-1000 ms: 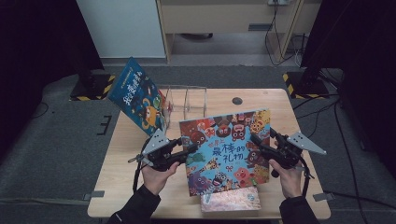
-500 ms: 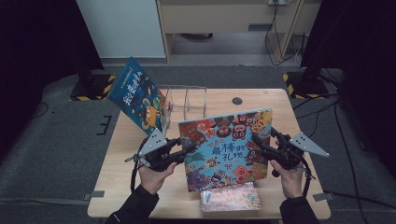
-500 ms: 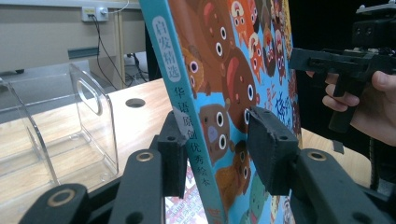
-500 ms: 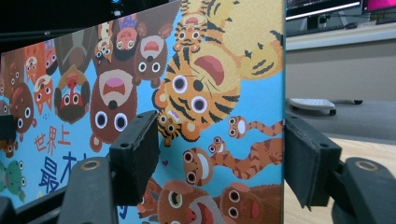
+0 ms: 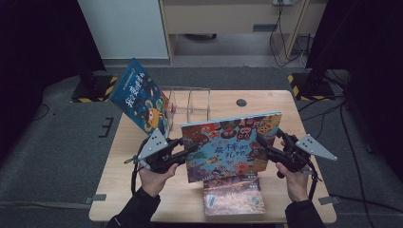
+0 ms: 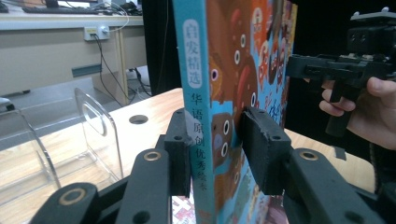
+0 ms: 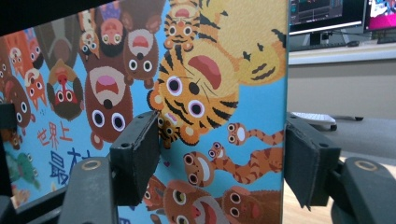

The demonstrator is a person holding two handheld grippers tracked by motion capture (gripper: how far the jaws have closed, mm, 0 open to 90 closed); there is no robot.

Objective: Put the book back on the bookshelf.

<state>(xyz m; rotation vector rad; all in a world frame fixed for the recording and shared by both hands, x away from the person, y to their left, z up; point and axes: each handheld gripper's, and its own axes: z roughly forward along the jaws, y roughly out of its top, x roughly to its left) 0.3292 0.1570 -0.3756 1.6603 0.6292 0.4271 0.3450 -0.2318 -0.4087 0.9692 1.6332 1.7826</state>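
A large picture book [image 5: 230,142] with cartoon animals on a blue cover stands tilted up above the table, its cover facing me. My left gripper [image 5: 190,149] is shut on its spine edge; in the left gripper view the jaws [image 6: 212,140] pinch the book [image 6: 233,56] from both sides. My right gripper [image 5: 262,142] is at the book's right edge. In the right gripper view it [image 7: 222,149] stands wide open, with the book's cover [image 7: 196,70] face-on just beyond the pads and its edge by the right pad.
A blue book [image 5: 140,102] leans on a clear acrylic rack [image 5: 190,102] at the back left of the wooden table [image 5: 285,102]. Another book [image 5: 233,194] lies flat near the front edge, under the raised one. A small round hole [image 5: 241,102] marks the tabletop.
The picture book has been tipped up from lying nearly flat to standing steeply, its top edge rising. Both hands moved slightly with it.
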